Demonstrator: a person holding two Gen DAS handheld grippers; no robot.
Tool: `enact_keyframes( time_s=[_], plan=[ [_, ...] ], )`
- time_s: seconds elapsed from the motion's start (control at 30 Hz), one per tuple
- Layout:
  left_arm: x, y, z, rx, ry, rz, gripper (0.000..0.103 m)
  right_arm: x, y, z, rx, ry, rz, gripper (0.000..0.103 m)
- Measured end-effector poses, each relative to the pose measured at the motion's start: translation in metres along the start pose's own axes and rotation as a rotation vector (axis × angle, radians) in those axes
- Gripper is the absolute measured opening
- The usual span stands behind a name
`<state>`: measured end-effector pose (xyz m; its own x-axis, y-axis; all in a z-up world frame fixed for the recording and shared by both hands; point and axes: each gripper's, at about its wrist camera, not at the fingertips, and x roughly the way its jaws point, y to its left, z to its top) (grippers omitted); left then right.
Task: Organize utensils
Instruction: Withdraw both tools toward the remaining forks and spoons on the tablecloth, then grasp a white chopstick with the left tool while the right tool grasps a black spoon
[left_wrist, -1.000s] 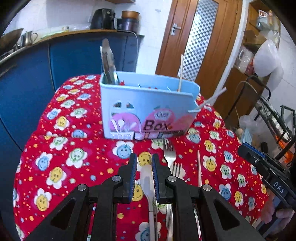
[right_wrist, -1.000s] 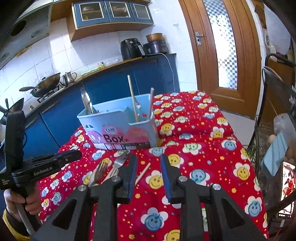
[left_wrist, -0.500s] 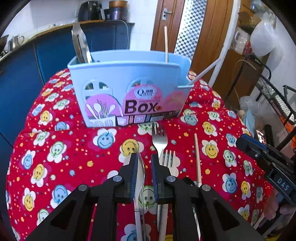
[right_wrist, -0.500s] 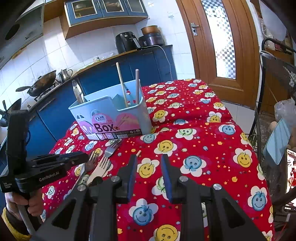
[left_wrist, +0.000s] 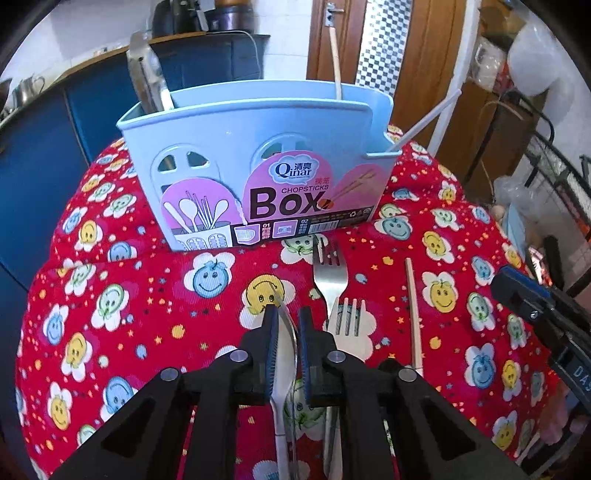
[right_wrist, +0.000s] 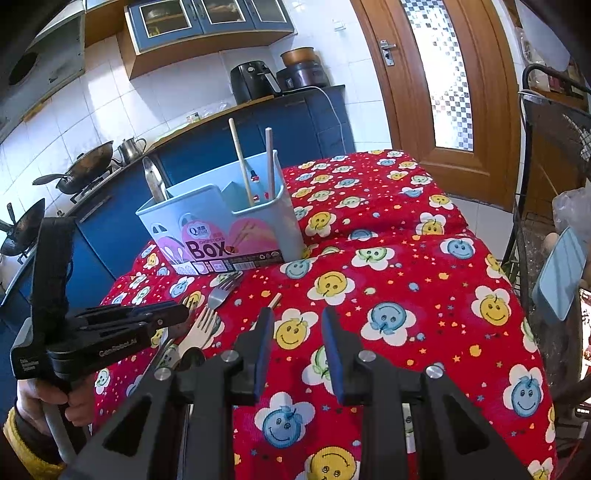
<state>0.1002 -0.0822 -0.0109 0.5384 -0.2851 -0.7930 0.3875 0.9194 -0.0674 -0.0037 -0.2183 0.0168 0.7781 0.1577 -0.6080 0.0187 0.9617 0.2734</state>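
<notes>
Left wrist view: the left gripper (left_wrist: 284, 325) is closed on a spoon (left_wrist: 285, 354), bowl edge-on between the blue pads, handle running back under the tool. A second ago the bowl was seen face-on; half a second ago it had already been turned onto its edge. The light-blue utensil box (left_wrist: 258, 162) is seen larger and closer than in both earlier frames, straight ahead on the far side of the red smiley tablecloth (left_wrist: 110, 295). A metal utensil (left_wrist: 146, 77) stands in its left compartment; one chopstick (left_wrist: 335, 62) stands upright at the right, and a white stick (left_wrist: 424, 122) leans out of the right end. On the cloth, a steel fork (left_wrist: 330, 273) lies with tines just short of the box; a pale fork (left_wrist: 351, 325) lies nearer, just right of the gripper, overlapping the steel fork's handle. A loose chopstick (left_wrist: 413, 314) lies further right. The right gripper (left_wrist: 543, 314) is seen at the right edge.

Right wrist view: the right gripper (right_wrist: 297, 317) is held open with nothing between its pads, above the cloth (right_wrist: 406, 280); gap unchanged across the earlier frames. The left gripper (right_wrist: 177, 314) is seen at lower left, with its tip over the forks (right_wrist: 218, 295), nearer the box (right_wrist: 221, 229) than before. Its grip cannot be told from this side. Two chopsticks (right_wrist: 242, 162) stand in the box's right compartment. The loose chopstick's tip (right_wrist: 275, 300) shows just beyond the right gripper's left finger.
</notes>
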Motion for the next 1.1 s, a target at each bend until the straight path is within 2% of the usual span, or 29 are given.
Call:
enact_keyframes(
  time_s=[0.2, 0.4, 0.67, 1.1],
  plan=[
    [0.007, 0.003, 0.009, -0.010, 0.031, -0.024, 0.008, 0.001, 0.001, 0.000, 0.000, 0.001, 0.002, 0.029],
    [0.000, 0.013, 0.006, -0.070, 0.009, -0.099, 0.005, 0.002, 0.003, 0.000, -0.003, 0.001, 0.001, 0.029],
    [-0.037, 0.028, 0.004, -0.139, -0.107, -0.170, 0.004, 0.001, 0.012, 0.001, -0.016, 0.010, 0.011, 0.029],
    [-0.096, 0.066, -0.002, -0.241, -0.272, -0.199, 0.003, 0.002, 0.042, -0.002, -0.067, 0.052, 0.058, 0.029]
  ],
)
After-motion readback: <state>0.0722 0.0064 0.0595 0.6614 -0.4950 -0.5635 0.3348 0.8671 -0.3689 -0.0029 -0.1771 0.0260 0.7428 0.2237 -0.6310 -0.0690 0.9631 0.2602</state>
